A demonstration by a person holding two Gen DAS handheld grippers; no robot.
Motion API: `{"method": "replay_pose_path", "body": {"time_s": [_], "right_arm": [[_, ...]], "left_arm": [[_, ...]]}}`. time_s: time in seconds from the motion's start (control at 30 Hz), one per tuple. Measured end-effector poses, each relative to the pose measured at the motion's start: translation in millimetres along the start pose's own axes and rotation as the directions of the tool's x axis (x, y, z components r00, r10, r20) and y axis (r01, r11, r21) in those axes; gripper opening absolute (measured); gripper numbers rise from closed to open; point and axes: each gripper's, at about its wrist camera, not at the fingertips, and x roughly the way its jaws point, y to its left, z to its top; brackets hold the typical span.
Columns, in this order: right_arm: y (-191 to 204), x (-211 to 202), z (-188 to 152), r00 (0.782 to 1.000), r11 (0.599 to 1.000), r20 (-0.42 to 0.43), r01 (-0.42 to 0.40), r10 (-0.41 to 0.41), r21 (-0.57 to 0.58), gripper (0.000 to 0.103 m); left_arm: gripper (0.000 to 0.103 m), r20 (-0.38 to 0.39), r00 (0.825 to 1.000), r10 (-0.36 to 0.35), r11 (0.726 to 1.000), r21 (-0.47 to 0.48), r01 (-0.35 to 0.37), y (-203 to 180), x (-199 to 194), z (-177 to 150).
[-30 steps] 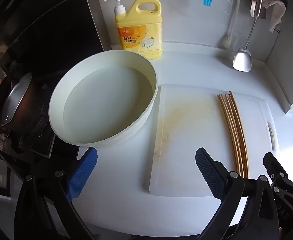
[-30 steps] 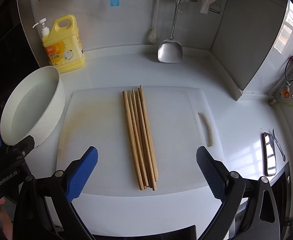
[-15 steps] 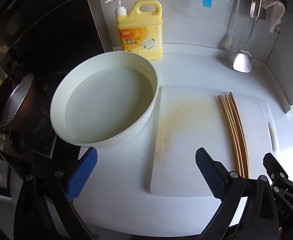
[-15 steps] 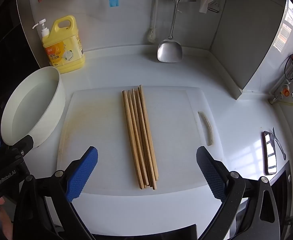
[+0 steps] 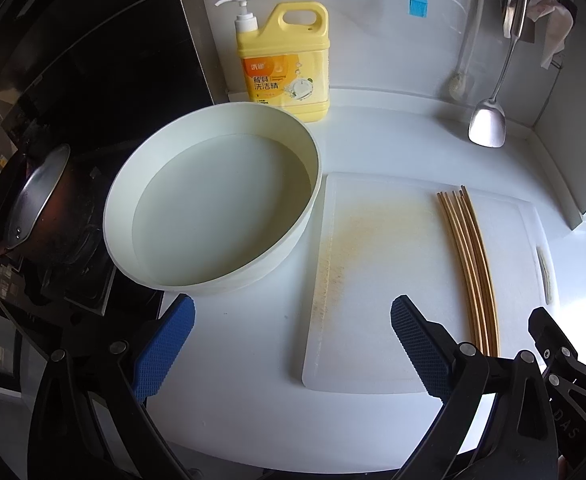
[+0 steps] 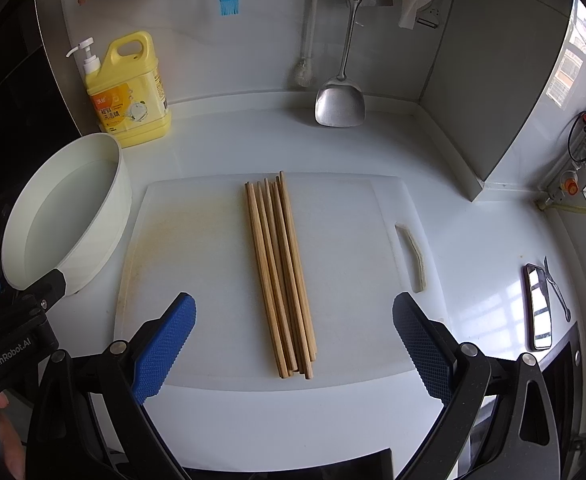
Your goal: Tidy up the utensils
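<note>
here the chopsticks (image 6: 280, 276) are seen bundled lengthwise on the white cutting board (image 6: 197, 248), right of the water-filled basin (image 5: 213, 204). the right gripper (image 6: 293, 344) is held wide above their near ends, empty; the left gripper (image 5: 291, 344) is likewise spread wide, gripping nothing.

One basin (image 5: 213, 208), one cutting board (image 6: 353, 240), about six chopsticks (image 6: 281, 272).

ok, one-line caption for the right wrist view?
Open right claw above a bundle of wooden chopsticks on a white cutting board.
</note>
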Motion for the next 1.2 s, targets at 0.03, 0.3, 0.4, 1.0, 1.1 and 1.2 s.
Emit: {"method": "replay_pose_path", "body": {"time_s": [0.03, 0.3, 0.4, 1.0, 1.1, 1.2], "right_arm": [[-0.4, 0.0, 0.3, 1.000, 1.000, 0.000, 0.000, 0.000, 0.000, 0.094], [-0.5, 0.8, 0.9, 1.000, 1.000, 0.002, 0.000, 0.000, -0.002, 0.094], [-0.9, 0.9, 1.0, 1.000, 1.000, 0.001, -0.002, 0.002, -0.005, 0.094], [1.2, 1.6, 2.5, 1.000, 1.000, 0.001, 0.000, 0.000, -0.002, 0.094], [1.2, 1.7, 2.7, 1.000, 1.000, 0.000, 0.000, 0.000, -0.001, 0.094], [0.9, 1.8, 2.2, 1.000, 1.000, 0.000, 0.000, 0.000, 0.002, 0.094]], "left_arm": [[0.097, 0.000, 1.000, 0.000, 1.000, 0.000, 0.000, -0.1, 0.2, 0.3], [0.097, 0.000, 1.000, 0.000, 1.000, -0.001, 0.000, 1.7, 0.6, 0.9], [0.097, 0.001, 1.000, 0.001, 1.000, -0.002, -0.001, 1.7, 0.4, 1.0], [0.097, 0.004, 1.000, 0.000, 1.000, 0.001, 0.000, 3.8, 0.3, 0.4], [0.097, 0.004, 1.000, 0.000, 1.000, 0.001, 0.000, 3.4, 0.2, 0.0], [0.097, 0.005, 1.000, 0.000, 1.000, 0.002, 0.000, 3.4, 0.2, 0.0]]}}
